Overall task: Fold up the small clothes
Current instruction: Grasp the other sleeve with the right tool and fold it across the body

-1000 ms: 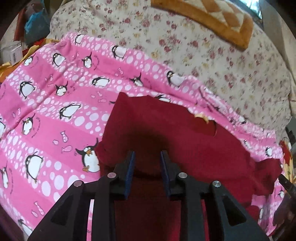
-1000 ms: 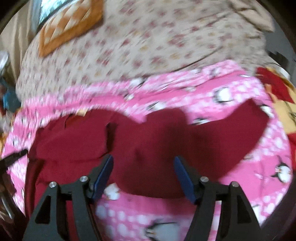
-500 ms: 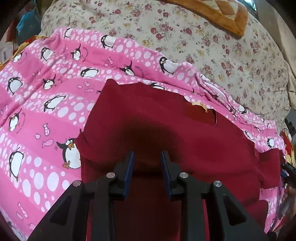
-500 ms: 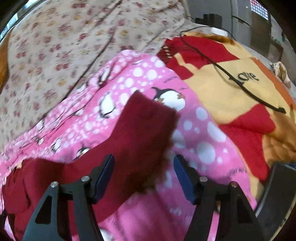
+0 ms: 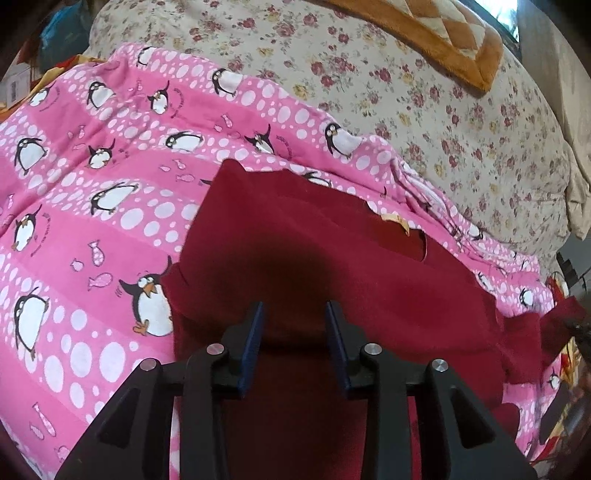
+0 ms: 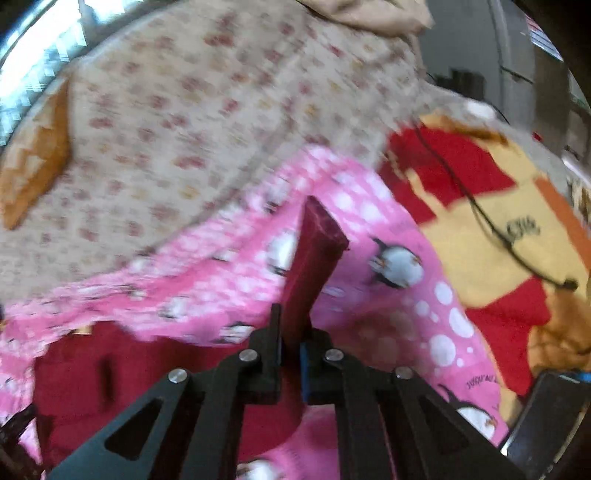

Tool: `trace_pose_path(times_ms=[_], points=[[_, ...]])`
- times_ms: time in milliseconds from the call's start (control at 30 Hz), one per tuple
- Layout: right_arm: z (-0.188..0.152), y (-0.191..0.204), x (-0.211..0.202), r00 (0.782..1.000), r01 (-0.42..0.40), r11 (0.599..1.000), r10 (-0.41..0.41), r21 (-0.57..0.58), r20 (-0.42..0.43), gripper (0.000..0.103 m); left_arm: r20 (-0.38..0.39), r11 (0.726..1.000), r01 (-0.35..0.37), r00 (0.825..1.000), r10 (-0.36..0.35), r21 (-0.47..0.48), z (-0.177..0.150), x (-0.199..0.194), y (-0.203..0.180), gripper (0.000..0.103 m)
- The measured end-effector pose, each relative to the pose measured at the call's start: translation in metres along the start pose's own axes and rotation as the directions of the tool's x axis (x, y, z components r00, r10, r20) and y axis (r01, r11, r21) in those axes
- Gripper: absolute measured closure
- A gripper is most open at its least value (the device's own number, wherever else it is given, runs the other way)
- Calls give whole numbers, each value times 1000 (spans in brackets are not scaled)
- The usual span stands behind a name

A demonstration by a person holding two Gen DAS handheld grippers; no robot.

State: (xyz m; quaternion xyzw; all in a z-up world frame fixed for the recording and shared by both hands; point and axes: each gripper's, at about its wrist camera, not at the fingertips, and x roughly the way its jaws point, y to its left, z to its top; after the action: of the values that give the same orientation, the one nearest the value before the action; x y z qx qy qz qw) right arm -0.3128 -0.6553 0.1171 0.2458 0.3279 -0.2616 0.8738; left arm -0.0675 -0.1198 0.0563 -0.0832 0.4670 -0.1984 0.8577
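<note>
A dark red garment lies on the pink penguin blanket; its left part is folded inward and a small tan label shows near the neck. My left gripper hovers just over the garment's near fold, jaws open with red cloth showing in the gap, gripping nothing. My right gripper is shut on the garment's right sleeve, which sticks up ahead of the jaws above the blanket. The garment body lies lower left in the right wrist view.
A floral cream quilt covers the bed beyond the blanket, with an orange patchwork pillow on it. A red and yellow blanket with a black cable lies to the right. A dark device sits at lower right.
My right gripper swung right to the sleeve end, closed on it and lifted it. My left gripper stayed over the garment's near fold, jaws unchanged.
</note>
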Motion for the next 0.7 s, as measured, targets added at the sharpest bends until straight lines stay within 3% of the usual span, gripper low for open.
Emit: trace_pose_path(times_ms=[200, 400, 567, 700], points=[[12, 89, -43, 984, -171, 974, 175, -150, 18, 96, 47, 999, 29, 999, -27, -32, 6, -15, 9, 90], [-3, 206, -29, 942, -336, 905, 329, -261, -74, 96, 59, 994, 85, 995, -81, -68, 11, -21, 17, 90], [-50, 298, 14, 892, -448, 848, 405, -281, -201, 96, 62, 989, 111, 992, -106, -94, 15, -20, 24, 90], [-103, 351, 53, 873, -472, 818, 382, -328, -303, 96, 51, 984, 135, 990, -130, -113, 18, -16, 27, 90]])
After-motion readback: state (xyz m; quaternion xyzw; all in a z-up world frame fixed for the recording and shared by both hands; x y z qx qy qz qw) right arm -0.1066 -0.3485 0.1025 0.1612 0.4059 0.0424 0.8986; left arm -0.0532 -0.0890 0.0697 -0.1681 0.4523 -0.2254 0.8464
